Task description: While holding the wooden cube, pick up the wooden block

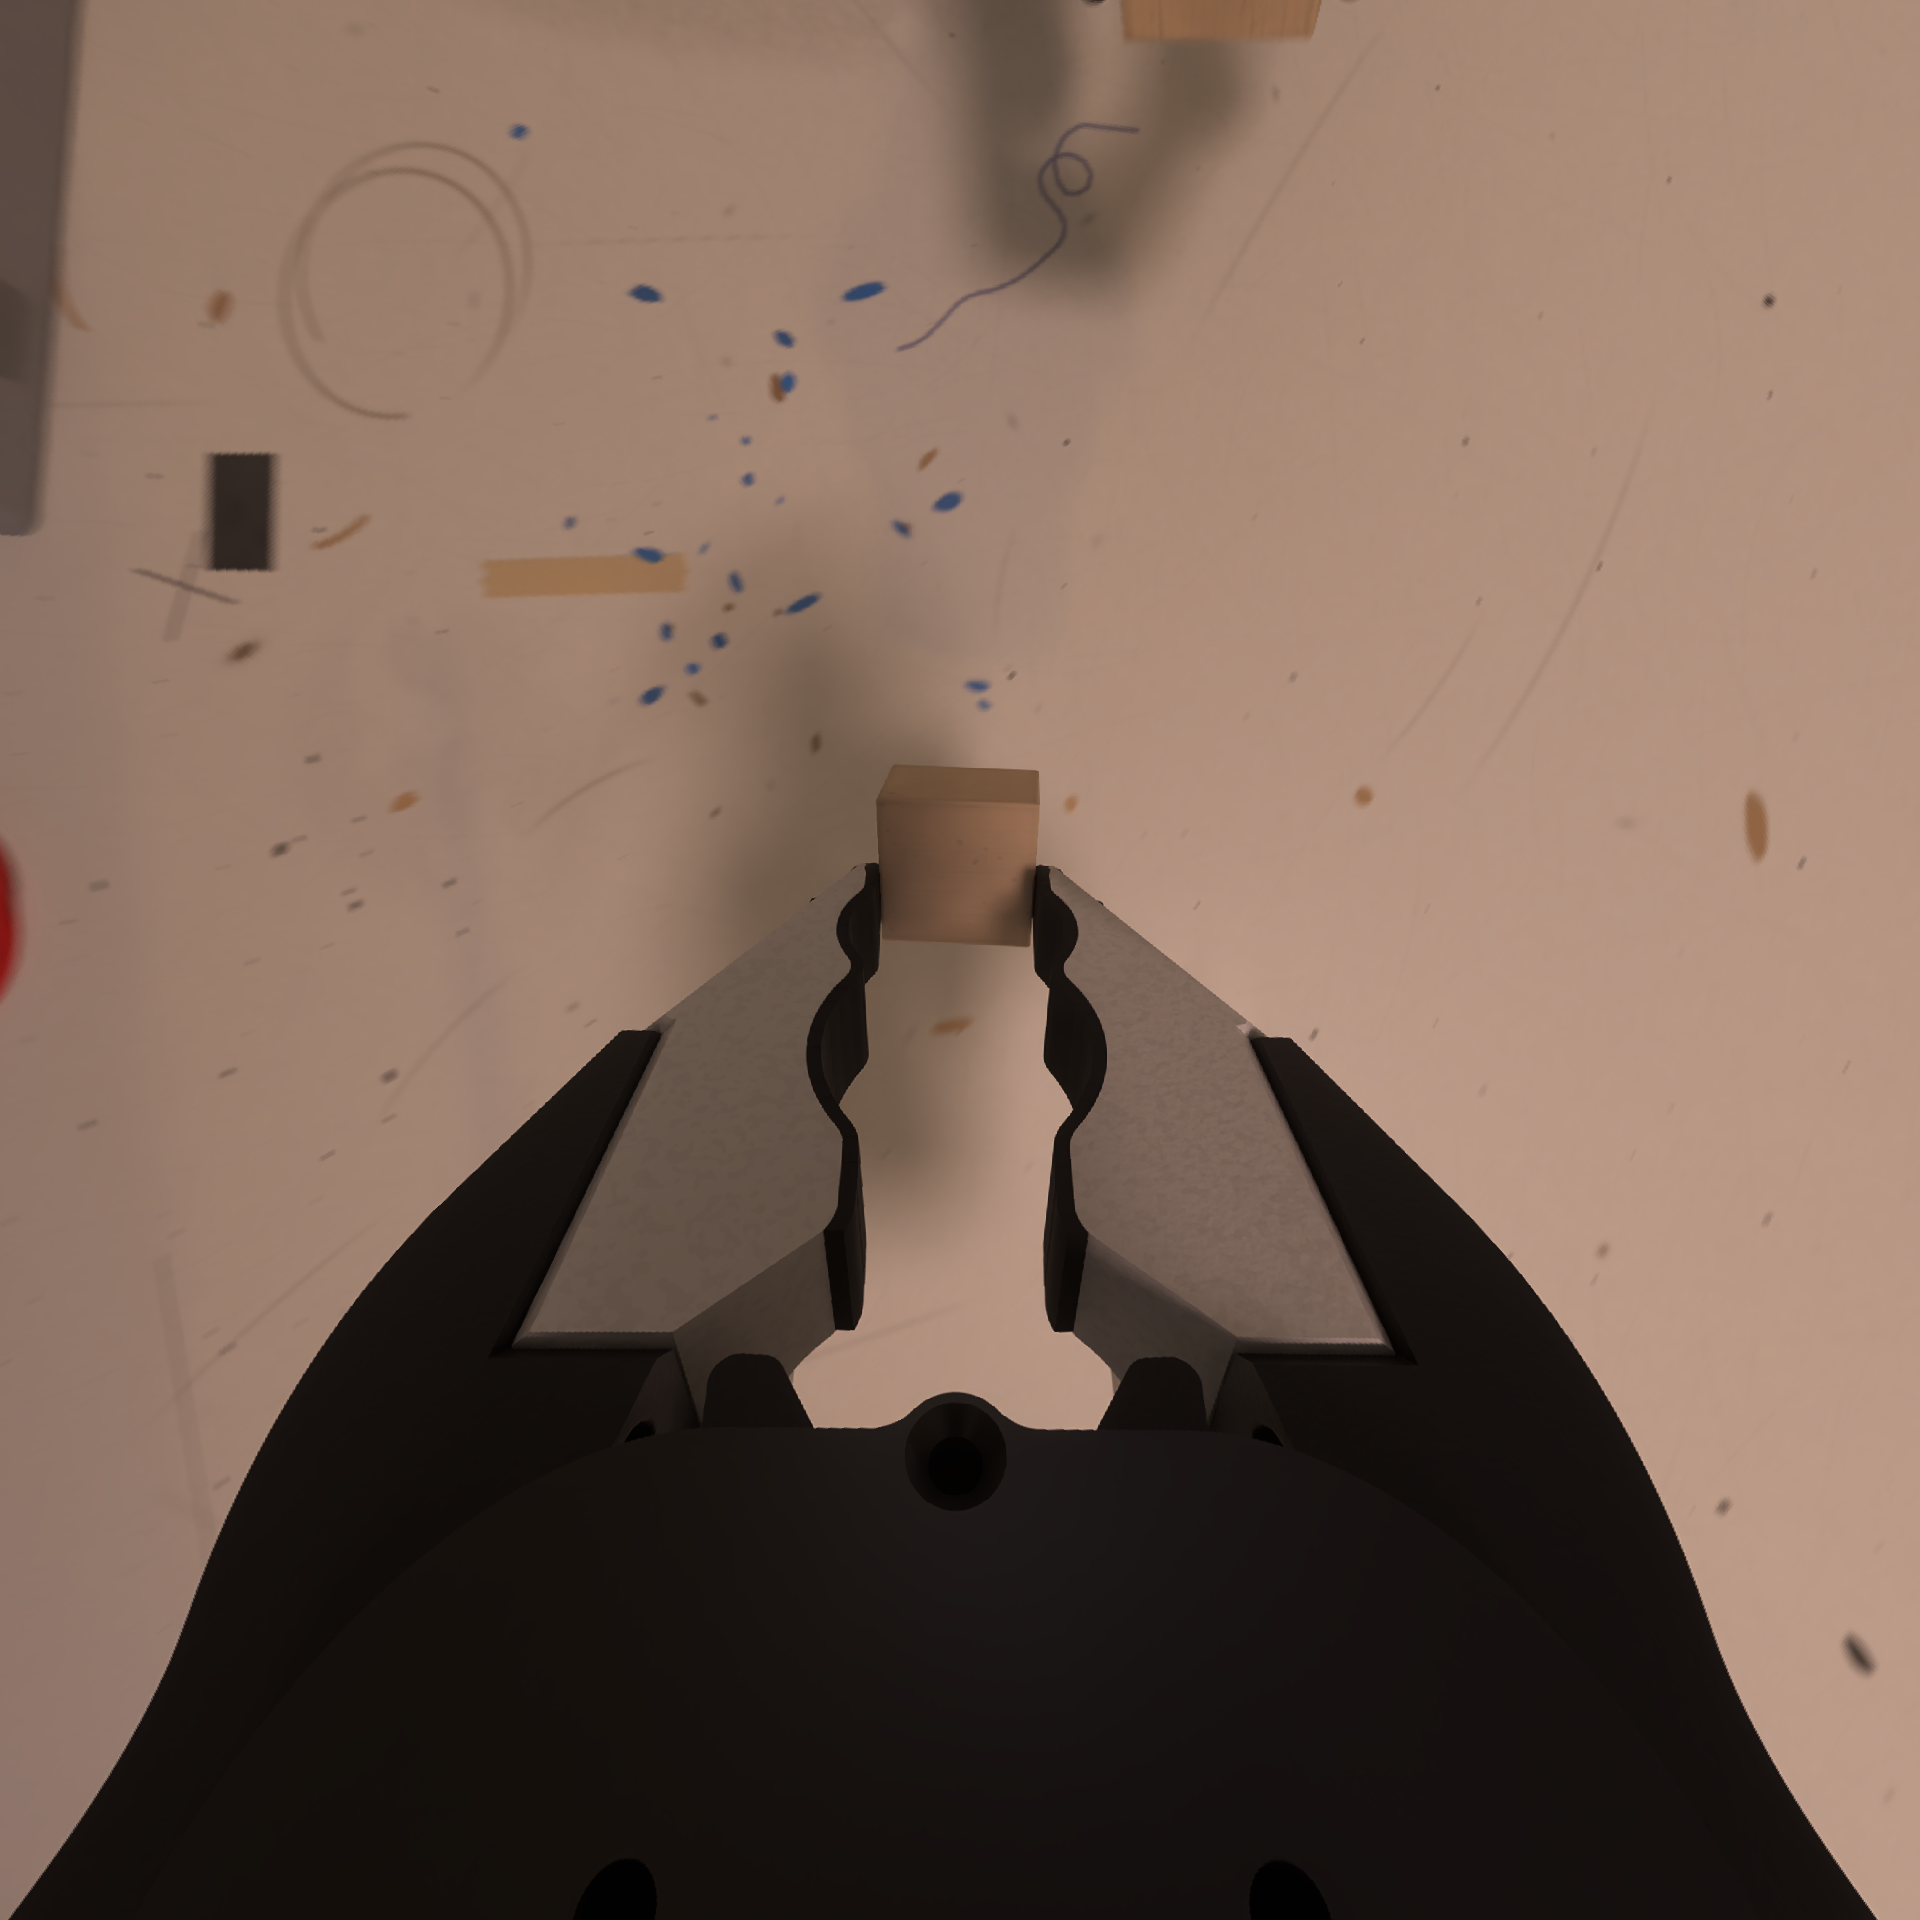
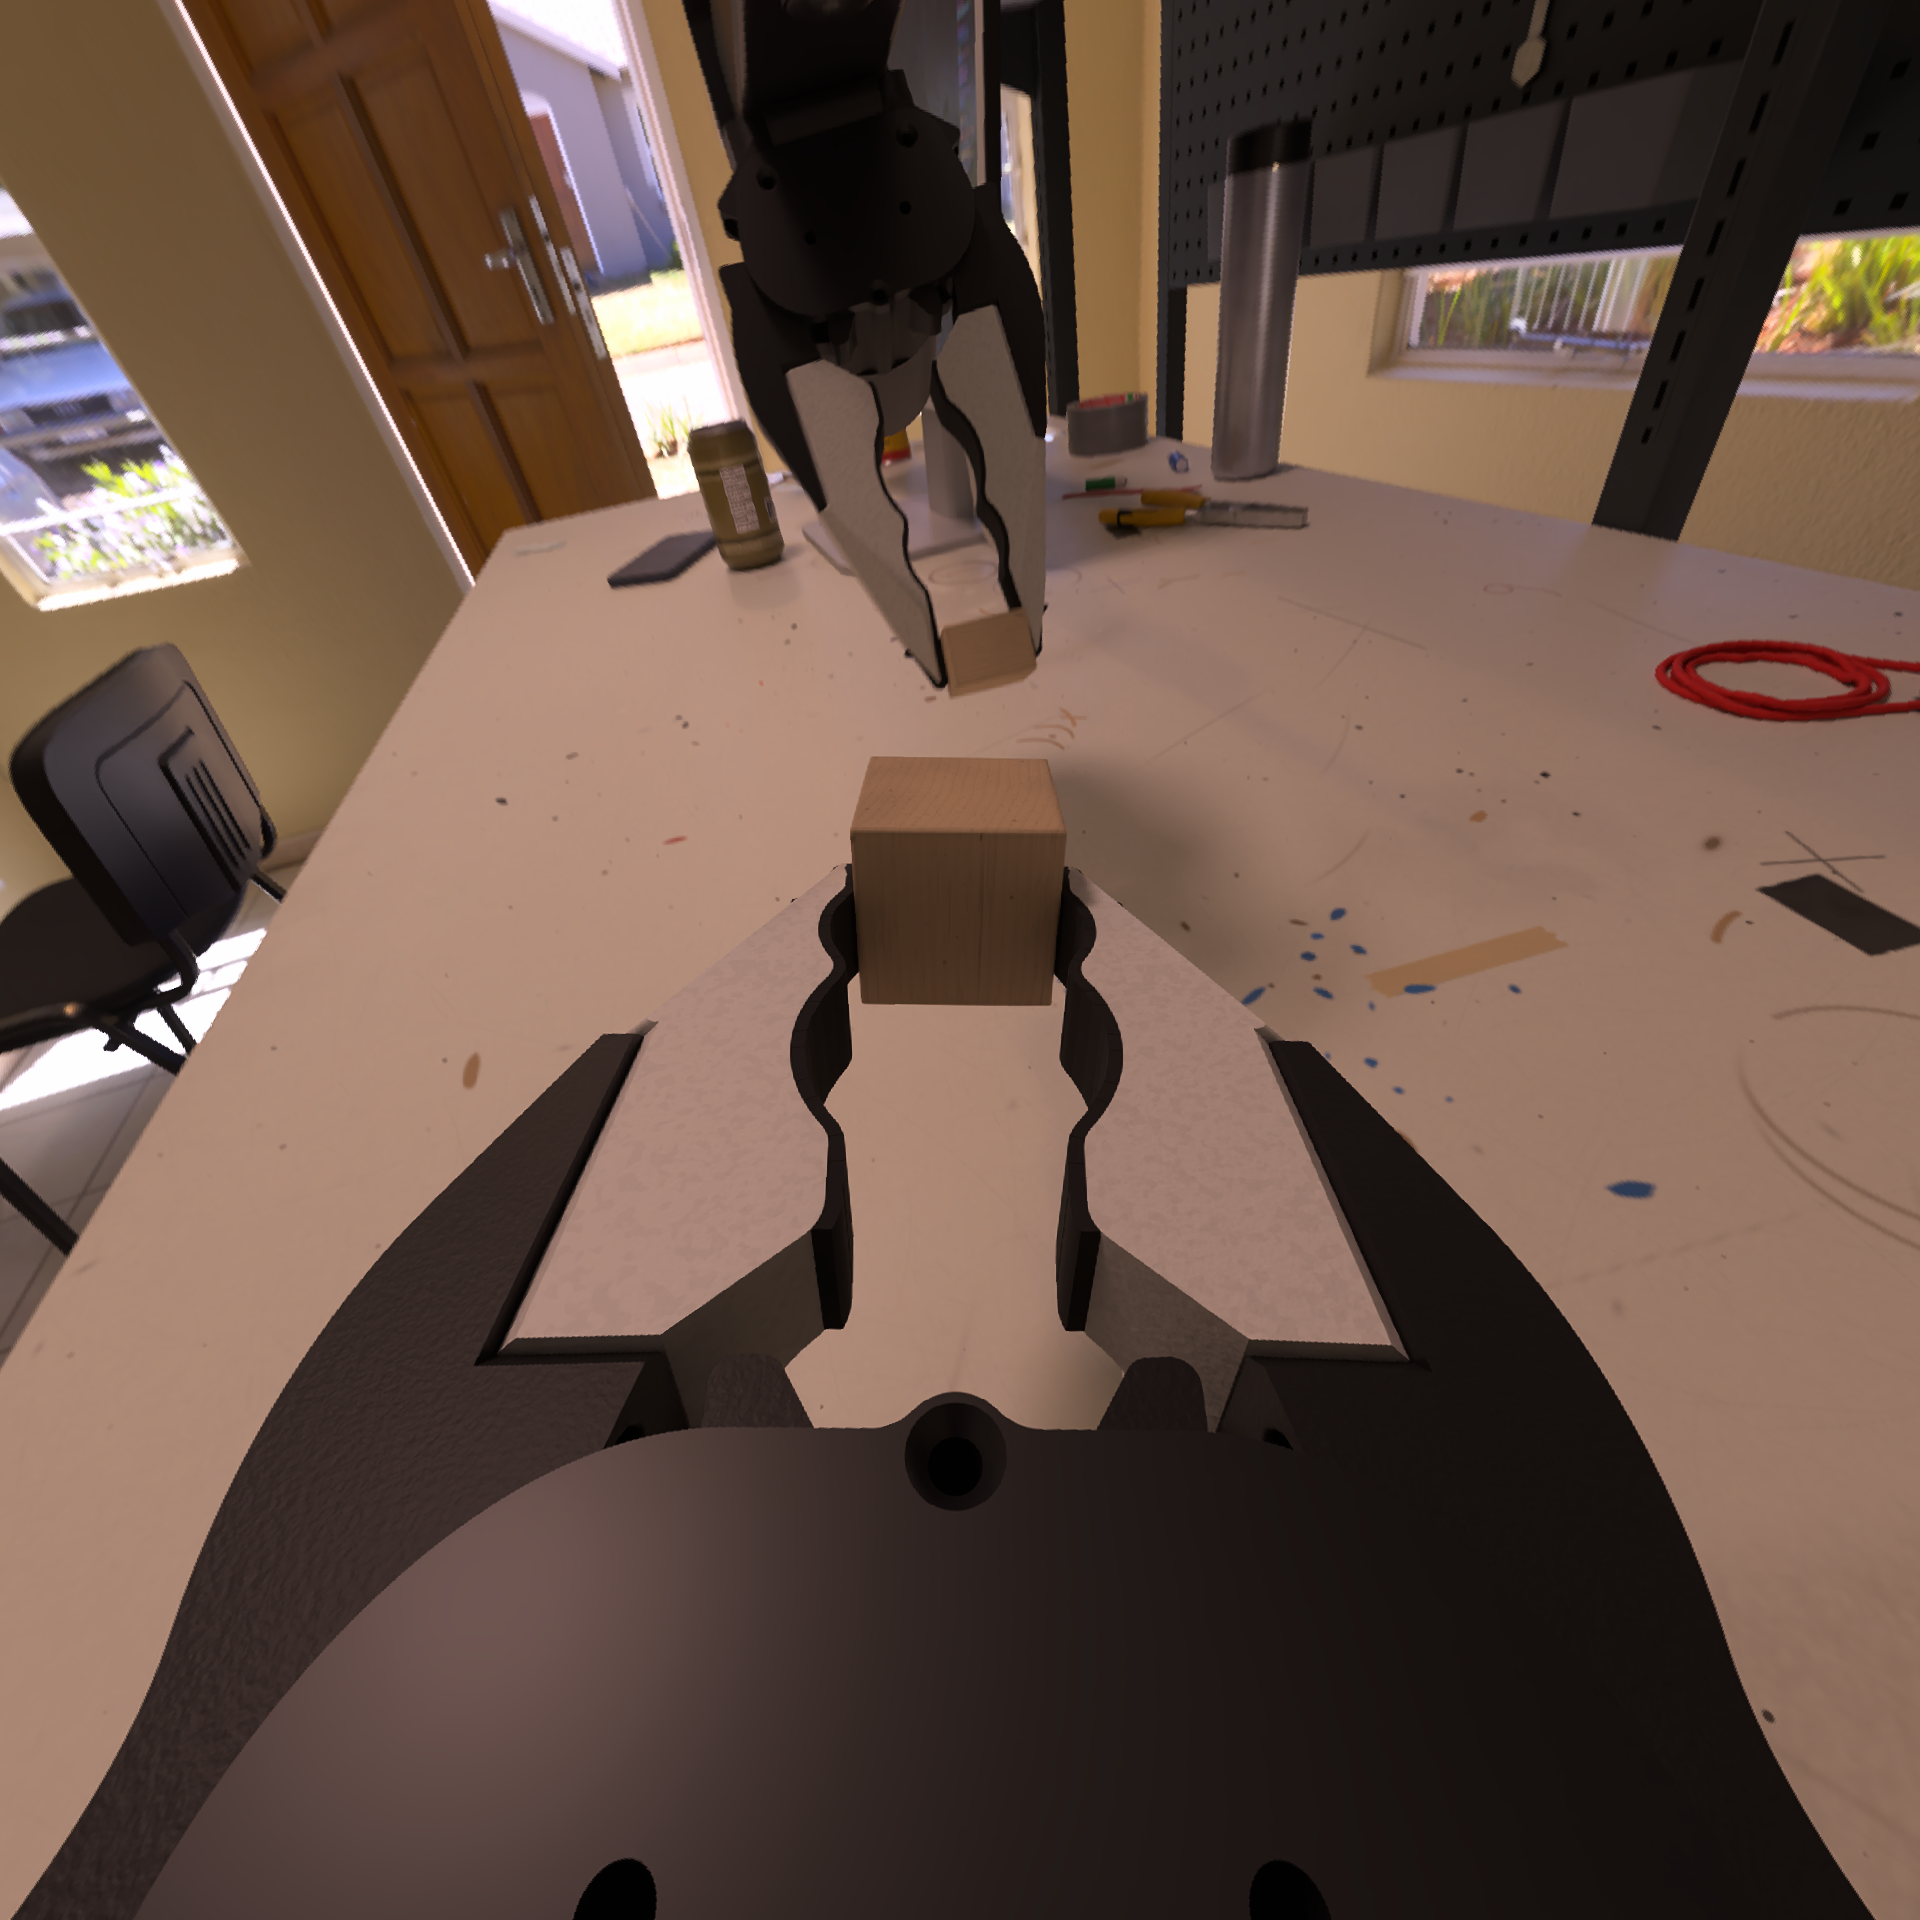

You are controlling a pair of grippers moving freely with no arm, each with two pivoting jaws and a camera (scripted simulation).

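Observation:
My left gripper (image 1: 958,883) is shut on a small wooden cube (image 1: 958,831), pinched at the fingertips and held above the speckled table (image 1: 1455,727). In the right wrist view that gripper (image 2: 987,665) hangs tips down with the cube (image 2: 987,646) clear of the table. My right gripper (image 2: 958,904) is shut on a larger wooden block (image 2: 956,894), gripped on its two sides at the fingertips, seemingly just above the table. The block's edge also shows at the top of the left wrist view (image 1: 1221,16).
A red cable coil (image 2: 1787,681) lies at the right. A can (image 2: 736,499), a dark phone (image 2: 662,558), a tape roll (image 2: 1107,424), hand tools (image 2: 1195,509) and a metal cylinder (image 2: 1257,312) stand at the far end. A chair (image 2: 125,831) is off the table's left edge.

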